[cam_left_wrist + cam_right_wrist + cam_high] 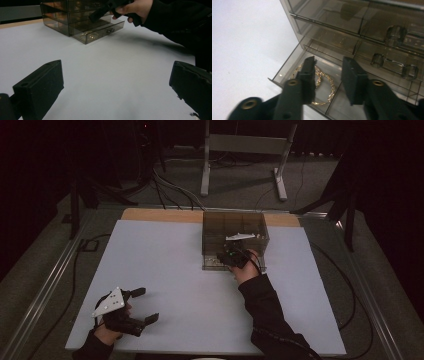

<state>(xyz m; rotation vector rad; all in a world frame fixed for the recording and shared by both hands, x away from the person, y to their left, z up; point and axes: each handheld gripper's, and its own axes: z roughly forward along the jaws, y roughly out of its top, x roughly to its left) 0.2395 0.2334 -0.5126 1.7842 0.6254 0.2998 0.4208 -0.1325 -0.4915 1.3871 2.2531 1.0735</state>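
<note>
The right gripper [328,67] hangs over the pulled-out bottom drawer [287,67] of a smoky see-through drawer box [235,232], at about one o'clock on the white table [175,270]. Its jaws are apart and pinch nothing. A gold chain [324,82] lies in the drawer under them. The left gripper [142,305] sits at seven o'clock, jaws spread wide.

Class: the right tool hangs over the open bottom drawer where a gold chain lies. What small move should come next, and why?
Probably lift the right tool clear of the drawer. Its jaws stand apart with nothing between them, and the gold chain already lies on the drawer floor beneath, so the drop looks done. The left tool rests open on the table.
</note>
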